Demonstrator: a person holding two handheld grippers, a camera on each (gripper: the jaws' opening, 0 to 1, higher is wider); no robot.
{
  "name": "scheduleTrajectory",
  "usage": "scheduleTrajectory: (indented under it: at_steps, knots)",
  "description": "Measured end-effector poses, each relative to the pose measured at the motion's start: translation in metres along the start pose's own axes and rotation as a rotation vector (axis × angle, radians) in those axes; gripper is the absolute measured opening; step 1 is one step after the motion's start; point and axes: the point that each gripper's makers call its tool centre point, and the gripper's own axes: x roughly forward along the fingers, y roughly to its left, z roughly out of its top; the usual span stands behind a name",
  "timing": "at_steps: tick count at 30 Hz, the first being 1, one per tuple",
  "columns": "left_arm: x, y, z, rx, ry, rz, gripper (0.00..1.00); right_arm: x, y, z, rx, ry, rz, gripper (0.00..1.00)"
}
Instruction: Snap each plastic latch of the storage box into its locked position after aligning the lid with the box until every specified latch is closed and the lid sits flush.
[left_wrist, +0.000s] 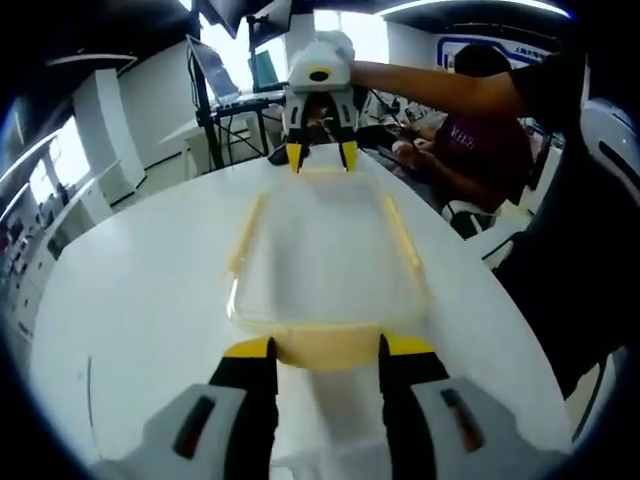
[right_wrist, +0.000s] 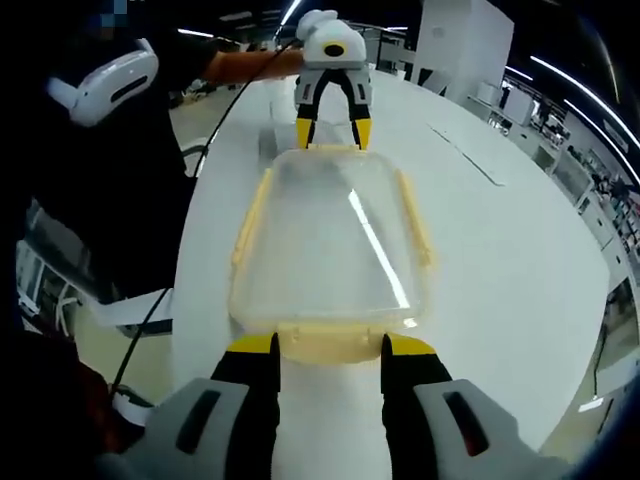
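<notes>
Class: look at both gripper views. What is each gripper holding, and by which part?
Neither visibly holds anything. Left gripper and right gripper sit open, jaws straddling the yellow end latches of the clear rectangular plastic storage box, at opposite ends.

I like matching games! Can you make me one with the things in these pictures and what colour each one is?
Things:
1. lid
2. end latch
3. table
4. person's sleeve

Colours:
A. white
B. dark red
C. see-through
D. pale yellow

Pairs: 1-C, 2-D, 3-A, 4-B
</notes>
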Motion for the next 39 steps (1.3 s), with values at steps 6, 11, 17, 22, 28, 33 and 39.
scheduleTrajectory:
  at_steps: [6,11,17,22,28,33,39]
  knots:
    - [-0.014,-0.005,0.0,0.009,-0.029,0.025,0.38,-0.001,0.004,0.015,-0.021,-0.002,0.0,0.38]
    - [-0.029,-0.012,-0.003,0.005,-0.026,0.044,0.38,0.001,0.007,0.028,-0.038,0.005,0.007,0.38]
    - [-0.032,-0.011,-0.004,0.001,-0.026,0.048,0.38,0.002,0.007,0.03,-0.047,0.006,0.006,0.38]
    - [-0.055,-0.016,-0.014,-0.005,-0.026,0.094,0.38,0.008,0.008,0.055,-0.088,0.016,0.014,0.38]
    - [-0.07,-0.023,-0.025,-0.02,-0.021,0.111,0.38,0.015,0.01,0.073,-0.115,0.027,0.023,0.38]
    - [-0.084,-0.026,-0.032,-0.022,-0.03,0.143,0.38,0.022,0.007,0.088,-0.138,0.022,0.029,0.38]
    - [-0.095,-0.031,-0.048,-0.053,-0.031,0.155,0.38,0.031,0.005,0.104,-0.166,0.022,0.04,0.38]
